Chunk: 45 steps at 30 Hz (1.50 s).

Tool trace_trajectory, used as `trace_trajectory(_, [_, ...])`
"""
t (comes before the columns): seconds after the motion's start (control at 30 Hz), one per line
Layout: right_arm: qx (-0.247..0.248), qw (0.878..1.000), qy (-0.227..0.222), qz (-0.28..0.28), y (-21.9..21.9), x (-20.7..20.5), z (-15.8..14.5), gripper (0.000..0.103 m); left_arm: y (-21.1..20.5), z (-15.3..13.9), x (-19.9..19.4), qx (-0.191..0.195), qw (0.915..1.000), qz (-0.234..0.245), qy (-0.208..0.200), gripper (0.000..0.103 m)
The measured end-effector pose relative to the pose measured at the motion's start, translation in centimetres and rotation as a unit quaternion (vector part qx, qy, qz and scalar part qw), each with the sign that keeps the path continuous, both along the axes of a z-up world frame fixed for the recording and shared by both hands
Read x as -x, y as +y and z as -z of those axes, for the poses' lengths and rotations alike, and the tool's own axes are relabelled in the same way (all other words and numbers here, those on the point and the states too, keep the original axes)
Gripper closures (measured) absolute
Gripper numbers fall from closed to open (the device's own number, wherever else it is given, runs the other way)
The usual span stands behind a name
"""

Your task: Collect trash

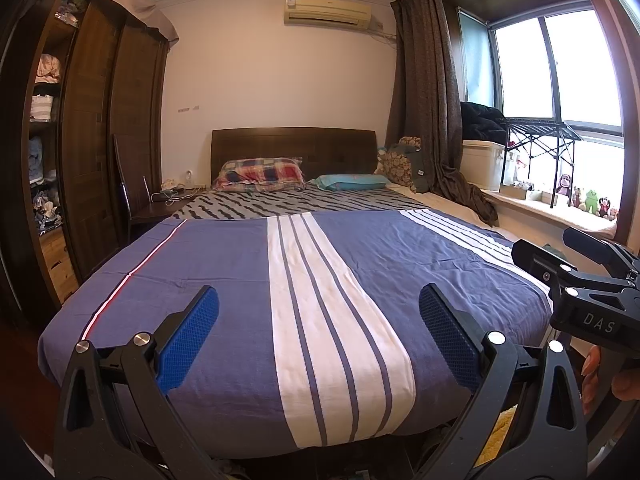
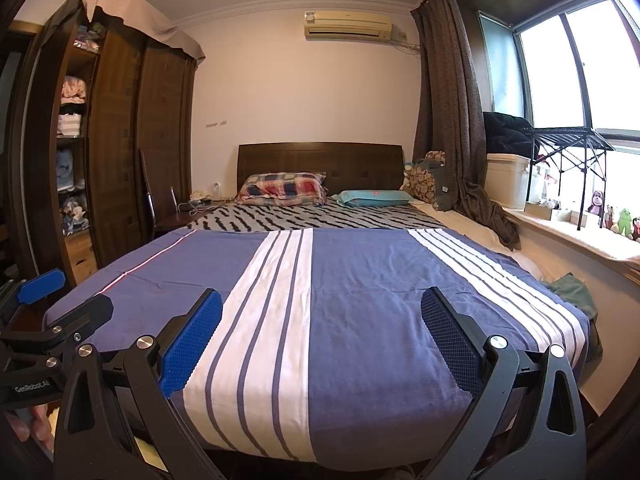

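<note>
Both grippers hover at the foot of a bed [image 1: 224, 264] covered in a blue sheet with white stripes. My left gripper [image 1: 319, 300] is open, its blue pads wide apart with nothing between them. My right gripper [image 2: 322, 304] is open and empty too. In the left wrist view the right gripper [image 1: 558, 248] shows at the right edge, held by a hand [image 1: 600, 372]. In the right wrist view the left gripper [image 2: 66, 300] shows at the left edge. I can pick out no trash item on the sheet in either view.
A plaid pillow [image 1: 260, 174] and a teal pillow [image 1: 352, 181] lie by the headboard. A dark wardrobe [image 1: 100, 140] stands left and a nightstand [image 1: 160, 204] beside the bed. On the right are a curtain [image 1: 432, 100], a sill with toys [image 2: 616, 220] and a green cloth [image 2: 572, 288].
</note>
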State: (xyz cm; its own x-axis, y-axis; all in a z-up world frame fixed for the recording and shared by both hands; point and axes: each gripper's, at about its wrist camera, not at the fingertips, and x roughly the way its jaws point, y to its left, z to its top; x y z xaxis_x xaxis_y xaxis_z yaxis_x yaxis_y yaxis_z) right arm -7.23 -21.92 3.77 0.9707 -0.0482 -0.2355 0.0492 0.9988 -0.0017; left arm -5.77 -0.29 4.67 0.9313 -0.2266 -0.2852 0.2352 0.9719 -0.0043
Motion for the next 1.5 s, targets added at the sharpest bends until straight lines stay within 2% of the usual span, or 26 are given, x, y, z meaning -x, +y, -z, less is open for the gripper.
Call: trace_trajectory(1.5, [0.0,1.0,0.001,-0.002,0.54,-0.2,0.15,0.003,-0.27,0.14,-0.4,0.002,1.0,-0.009,0.001,0.008])
